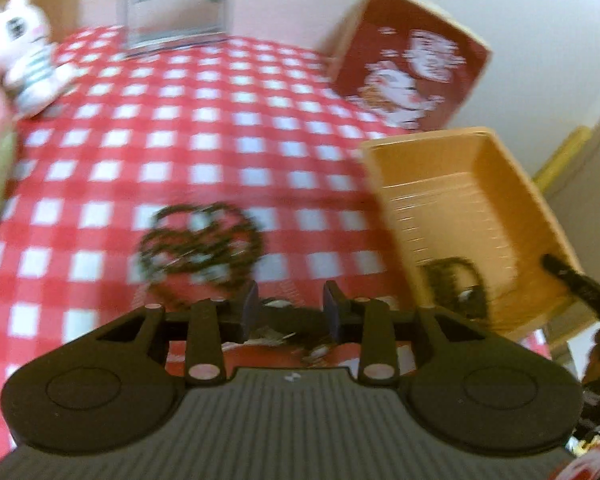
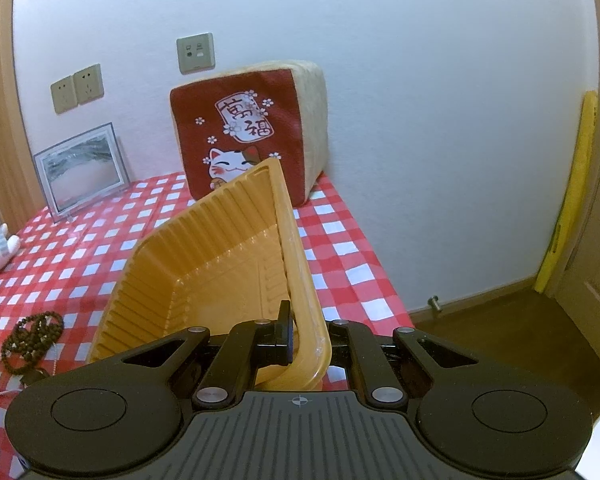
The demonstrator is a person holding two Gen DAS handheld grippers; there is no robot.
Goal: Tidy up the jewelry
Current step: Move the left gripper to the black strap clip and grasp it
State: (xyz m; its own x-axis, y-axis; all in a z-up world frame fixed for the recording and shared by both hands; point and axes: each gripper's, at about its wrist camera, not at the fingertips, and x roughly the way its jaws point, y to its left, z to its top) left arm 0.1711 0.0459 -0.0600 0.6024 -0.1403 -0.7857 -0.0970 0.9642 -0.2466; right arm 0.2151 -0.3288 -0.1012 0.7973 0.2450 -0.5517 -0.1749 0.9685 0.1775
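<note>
- Right gripper (image 2: pixel 300 340): clamped on rim of orange tray (image 2: pixel 220 264), tray tilted up at table's right edge.
- Left gripper (image 1: pixel 290 304): jaws parted, empty.
- Bead necklace (image 1: pixel 200 244): lying on checkered tablecloth (image 1: pixel 180 140), left of tray.

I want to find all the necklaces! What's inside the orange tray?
In the left wrist view, the orange tray holds one dark beaded piece near its low end. The right hand-held gripper, clamped on the tray's rim, hides that corner in its own view.

Beaded necklace (image 1: pixel 199 245) on checkered table (image 1: pixel 180 128)
</note>
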